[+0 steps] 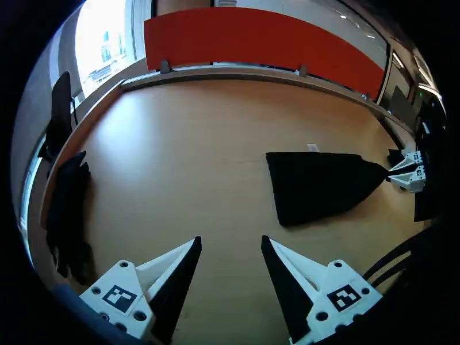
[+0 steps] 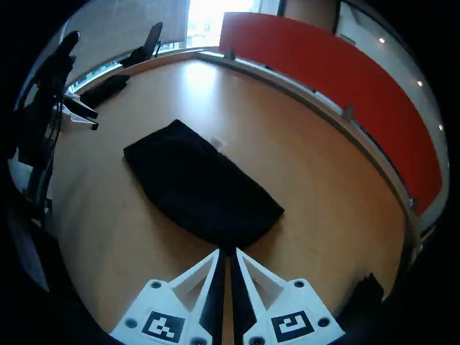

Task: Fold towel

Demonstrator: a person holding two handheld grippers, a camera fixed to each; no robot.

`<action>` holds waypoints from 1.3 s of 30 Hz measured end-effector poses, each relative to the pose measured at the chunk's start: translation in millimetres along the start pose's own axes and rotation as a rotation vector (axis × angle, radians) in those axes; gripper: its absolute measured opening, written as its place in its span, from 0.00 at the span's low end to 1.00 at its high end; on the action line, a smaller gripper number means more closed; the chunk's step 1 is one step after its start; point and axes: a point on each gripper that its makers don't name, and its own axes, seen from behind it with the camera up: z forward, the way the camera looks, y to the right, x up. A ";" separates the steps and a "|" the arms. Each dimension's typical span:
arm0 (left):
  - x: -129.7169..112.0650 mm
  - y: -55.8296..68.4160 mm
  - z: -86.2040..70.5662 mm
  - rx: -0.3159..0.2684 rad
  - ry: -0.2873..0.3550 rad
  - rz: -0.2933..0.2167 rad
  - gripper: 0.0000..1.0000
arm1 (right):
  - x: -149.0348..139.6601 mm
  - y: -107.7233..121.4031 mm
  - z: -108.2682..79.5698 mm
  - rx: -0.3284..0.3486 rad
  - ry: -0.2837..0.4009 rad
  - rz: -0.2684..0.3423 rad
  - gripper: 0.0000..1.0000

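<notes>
Towel: a black towel (image 1: 316, 184) (image 2: 195, 184) lies flat on the wooden surface (image 1: 190, 149), well clear of the far edge that carries the red partition (image 1: 259, 40). It looks already doubled into a thick oblong, with one end drawn to a point.
Tag: a small white tag (image 2: 217, 141) peeks out at the towel's long side that faces the partition.
Right gripper: the right gripper (image 2: 227, 251) (image 1: 397, 171) has its fingers closed almost together on the towel's near end, and the cloth runs in between the tips. The pull toward that pinch shows in the left gripper view.
Left gripper: the left gripper (image 1: 230, 238) hovers over bare wood with its fingers spread wide and nothing between them, well apart from the towel.
Handling: soft, limp and light, probably with a grippy pile. It should sag and bunch wherever it is not supported, and drag on the wood rather than slide.
Where to hold: corners and edges, pinching through all layers. The free end opposite the right gripper seems the spot for the left gripper.
Other: a dark heap of cloth (image 1: 69, 213) sits by the surface's left edge.
</notes>
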 end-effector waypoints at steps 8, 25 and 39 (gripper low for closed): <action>5.3 3.9 -2.7 -0.006 0.007 -0.002 0.76 | 35.5 15.1 -22.8 -0.041 0.057 -0.051 0.05; 16.7 11.1 -7.0 -0.014 0.026 -0.001 0.76 | 79.6 29.7 -55.5 -0.079 0.133 -0.113 0.05; 20.0 15.9 -8.0 -0.023 0.031 0.002 0.76 | 91.2 13.5 -47.3 -0.038 0.149 -0.140 0.05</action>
